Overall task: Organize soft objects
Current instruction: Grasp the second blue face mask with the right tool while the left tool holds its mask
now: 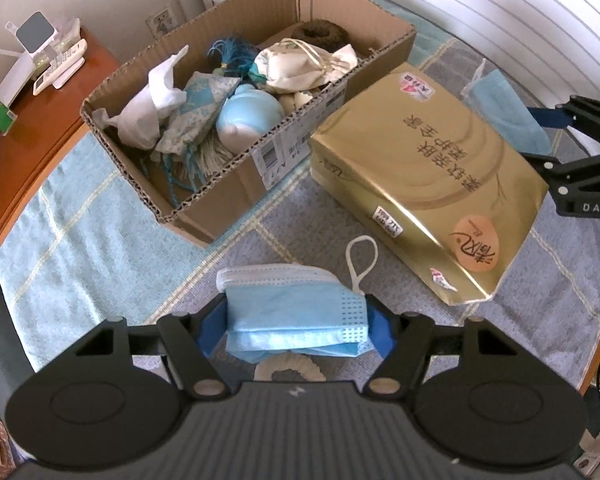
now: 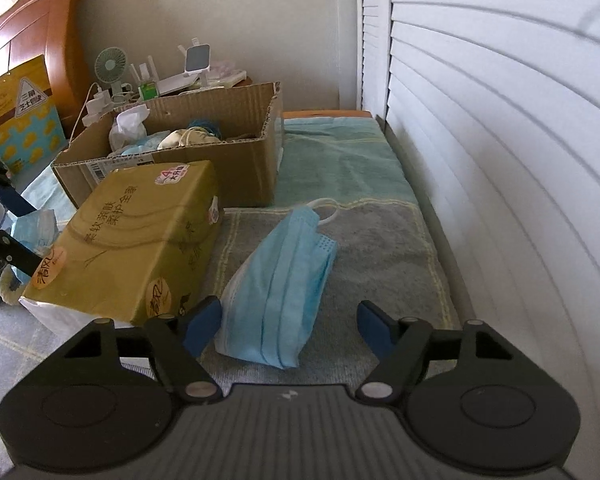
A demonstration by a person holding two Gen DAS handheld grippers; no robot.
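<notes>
Over the towel (image 1: 100,216), left gripper (image 1: 296,330) clamps a mask (image 1: 296,312) — right gripper (image 2: 290,326) gapes.

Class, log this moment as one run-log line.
left gripper: shut on mask | right gripper: open, around second mask | box: part-filled

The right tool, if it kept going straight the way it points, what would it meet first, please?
Probably the blue face mask lying on the towel, between the open right tool's fingers. Beyond it the cardboard box stands slightly left, though depth is unclear.
</notes>
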